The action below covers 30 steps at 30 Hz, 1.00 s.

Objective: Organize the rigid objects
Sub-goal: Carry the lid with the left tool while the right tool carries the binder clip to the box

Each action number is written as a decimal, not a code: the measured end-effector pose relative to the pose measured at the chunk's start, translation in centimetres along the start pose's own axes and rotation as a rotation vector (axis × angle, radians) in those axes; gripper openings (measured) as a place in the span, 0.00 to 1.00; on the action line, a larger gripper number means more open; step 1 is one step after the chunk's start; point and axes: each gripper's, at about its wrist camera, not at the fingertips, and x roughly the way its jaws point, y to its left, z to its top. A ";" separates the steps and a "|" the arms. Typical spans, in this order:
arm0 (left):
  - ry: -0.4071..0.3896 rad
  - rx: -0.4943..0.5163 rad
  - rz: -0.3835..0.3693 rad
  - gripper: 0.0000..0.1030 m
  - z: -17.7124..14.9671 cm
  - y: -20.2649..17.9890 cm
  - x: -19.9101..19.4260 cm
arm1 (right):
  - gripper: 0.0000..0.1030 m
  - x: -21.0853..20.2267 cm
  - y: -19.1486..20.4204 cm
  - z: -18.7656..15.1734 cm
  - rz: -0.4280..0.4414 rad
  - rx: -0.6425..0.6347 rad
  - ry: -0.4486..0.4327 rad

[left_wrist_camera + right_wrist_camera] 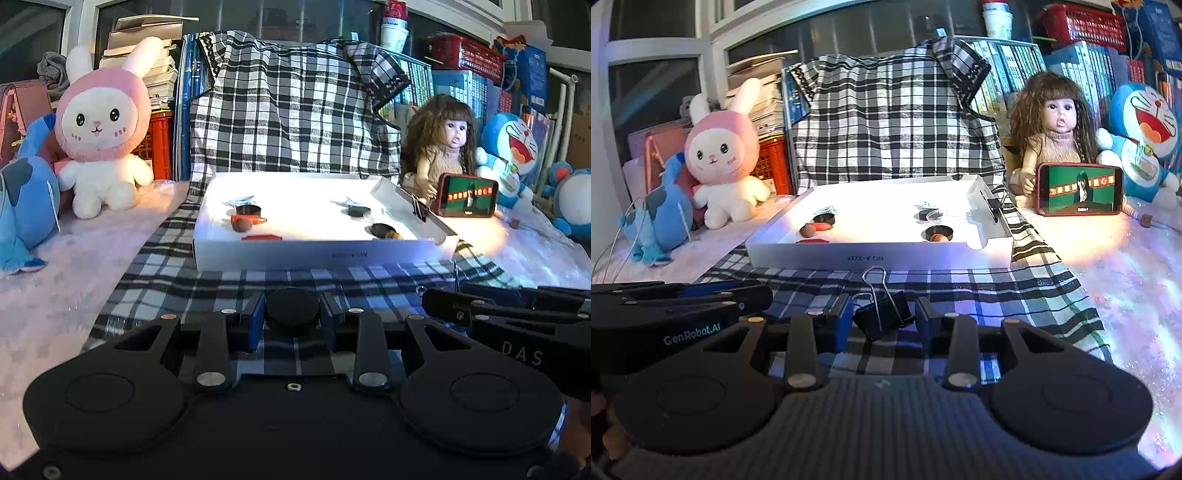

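Black disc (pixel 292 308): pinched between the blue pads of the left claw (pixel 292 321), above the checked cloth (pixel 177 273).
Binder clip (pixel 882 314): black, wire handles up, tilted, between the right claw (pixel 882 325) pads; it seems gripped.
White tray (pixel 317 253): just beyond both claws on the cloth, holding dark discs, nuts and red pieces.
Surroundings: rabbit plush (pixel 103 125) left, doll (pixel 1052 136) with phone (pixel 1080 189) right.
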 end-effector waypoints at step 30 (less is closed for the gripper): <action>0.060 -0.046 0.019 0.30 7.3 1.0 10.3 | 0.41 8.6 -2.5 8.1 0.003 0.162 0.091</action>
